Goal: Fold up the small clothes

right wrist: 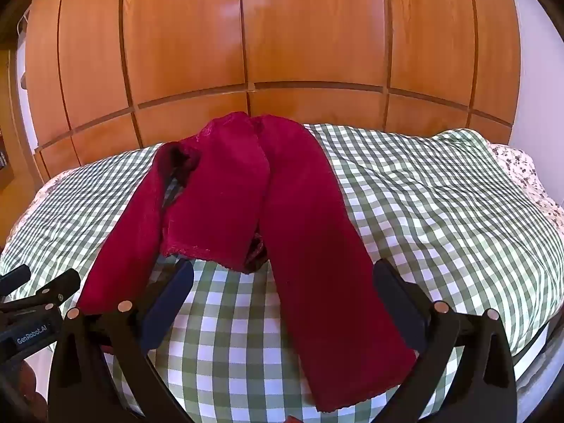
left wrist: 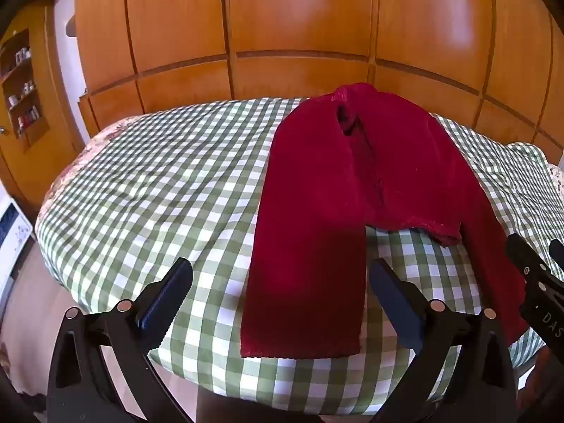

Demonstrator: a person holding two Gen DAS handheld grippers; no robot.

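Lying ahead of both wide-open, empty grippers (left wrist: 280, 283) (right wrist: 283, 283): red cardigan (left wrist: 370, 183).

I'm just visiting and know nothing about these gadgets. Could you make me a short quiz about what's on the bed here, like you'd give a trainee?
1. True or false: the left gripper is clamped on the red garment.
2. What pattern covers the bedspread? A) blue stripes B) green and white checks C) plain grey
3. Fill in: behind the bed stands a large wooden ____.

Key
1. False. Both the left gripper and the right gripper stand open, and the garment lies loose on the bedspread with its two sleeves stretched toward the near edge.
2. B.
3. Wardrobe.
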